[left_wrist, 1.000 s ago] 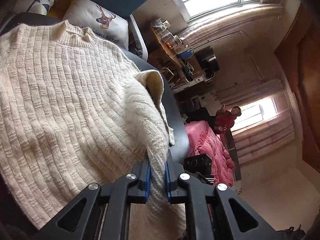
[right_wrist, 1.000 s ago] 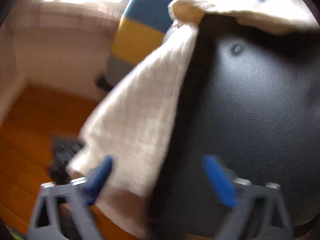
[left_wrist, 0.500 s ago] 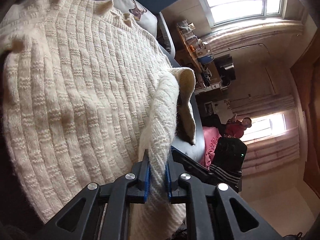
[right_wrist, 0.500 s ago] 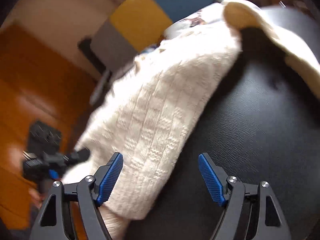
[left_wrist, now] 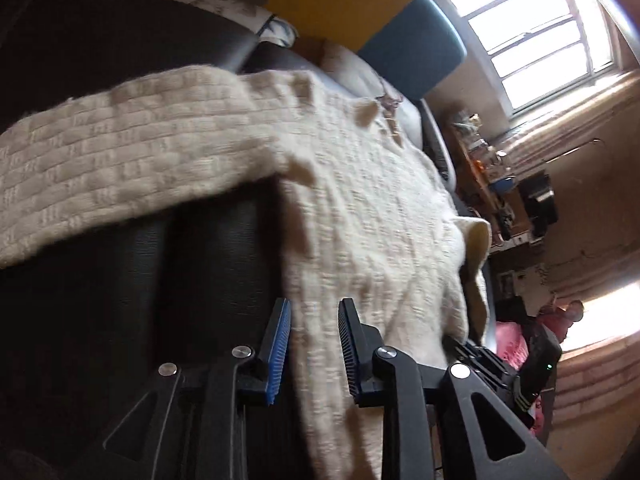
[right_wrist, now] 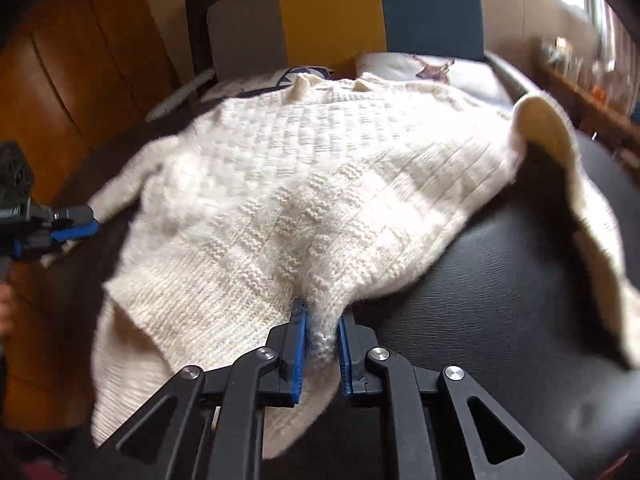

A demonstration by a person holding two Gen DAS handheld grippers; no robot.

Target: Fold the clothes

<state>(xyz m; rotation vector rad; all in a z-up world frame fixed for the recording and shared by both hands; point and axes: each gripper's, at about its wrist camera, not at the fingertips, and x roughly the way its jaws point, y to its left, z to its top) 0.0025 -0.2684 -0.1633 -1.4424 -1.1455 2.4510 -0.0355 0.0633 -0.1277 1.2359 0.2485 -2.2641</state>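
Right gripper point(right_wrist: 322, 322) closing on sweater point(right_wrist: 320, 184) hem; left gripper point(left_wrist: 314, 328) opening, probably loose.

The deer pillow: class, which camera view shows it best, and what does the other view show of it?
The right wrist view shows it best: the deer pillow lies beyond the cream sweater, its printed deer visible. In the left wrist view the pillow is only a blurred pale edge behind the sweater, with the print unreadable.
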